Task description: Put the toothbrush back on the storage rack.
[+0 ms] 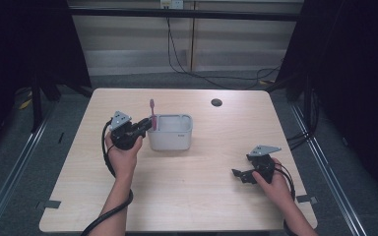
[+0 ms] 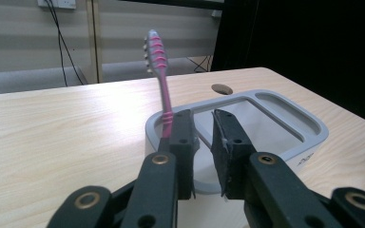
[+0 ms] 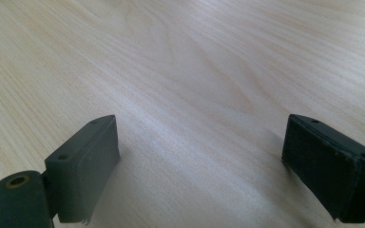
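A pink toothbrush (image 1: 152,112) (image 2: 159,61) stands nearly upright, head up, at the left end of a white tub (image 1: 173,139) (image 2: 309,124) near the table's middle. My left gripper (image 1: 146,127) (image 2: 203,114) is level at the tub's left end. Its jaws are drawn together to a narrow gap with nothing between them. The brush's handle runs down just beyond the outer side of the left jaw, and its lower end is hidden. My right gripper (image 1: 239,175) (image 3: 199,137) rests low over bare wood at the front right, jaws wide apart and holding nothing.
The tub has a large compartment and a narrow one at its far end. A round cable hole (image 1: 216,102) (image 2: 221,89) sits in the table (image 1: 202,206) behind the tub. Dark curtains flank the table, and cables hang at the back wall.
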